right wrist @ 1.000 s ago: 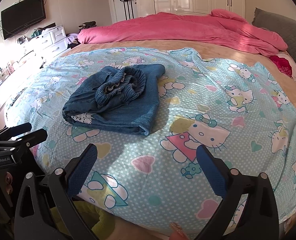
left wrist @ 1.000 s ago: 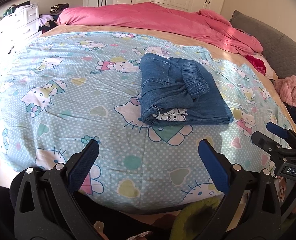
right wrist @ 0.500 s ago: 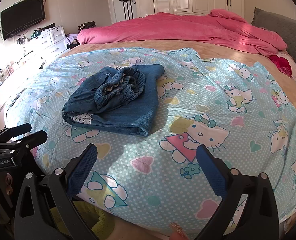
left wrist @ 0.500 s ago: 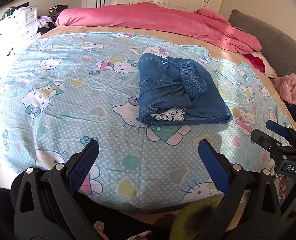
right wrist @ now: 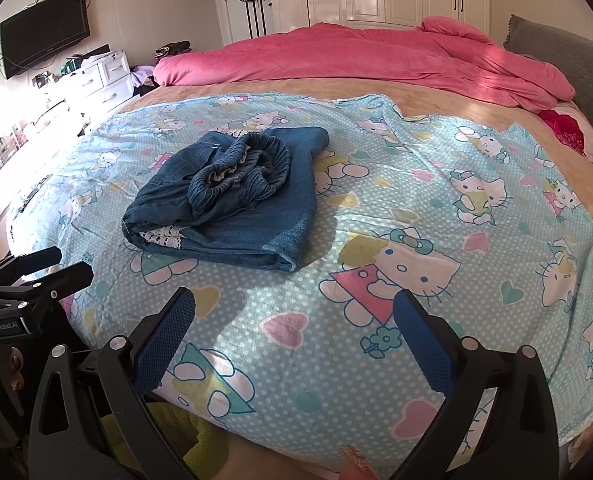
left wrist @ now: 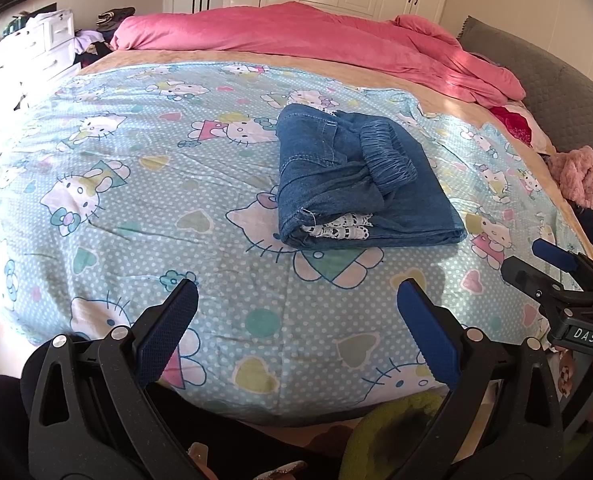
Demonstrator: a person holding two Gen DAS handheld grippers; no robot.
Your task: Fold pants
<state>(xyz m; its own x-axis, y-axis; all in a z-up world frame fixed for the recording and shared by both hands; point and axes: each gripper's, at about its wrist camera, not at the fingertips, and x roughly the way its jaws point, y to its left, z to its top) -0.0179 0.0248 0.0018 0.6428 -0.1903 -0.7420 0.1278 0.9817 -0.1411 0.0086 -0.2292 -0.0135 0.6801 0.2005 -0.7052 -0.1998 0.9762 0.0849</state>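
Observation:
The blue denim pants (left wrist: 356, 184) lie folded in a compact bundle on the Hello Kitty sheet (left wrist: 136, 184), with the gathered waistband on top and white lace showing at the near edge. They also show in the right wrist view (right wrist: 236, 196). My left gripper (left wrist: 296, 320) is open and empty, held near the bed's front edge, well short of the pants. My right gripper (right wrist: 294, 330) is open and empty, also back at the front edge. Each gripper shows at the side of the other's view, the right one (left wrist: 552, 276) and the left one (right wrist: 36, 276).
A pink duvet (right wrist: 356, 56) is heaped along the far side of the bed. A grey headboard (left wrist: 556, 84) and pink fluffy cloth (left wrist: 584, 180) are at the right. White drawers (right wrist: 100, 76) and a wall TV (right wrist: 44, 32) stand at the left.
Both grippers stay open and nearly still. The left view has drifted slightly, the pants sitting a little lower and further left in it.

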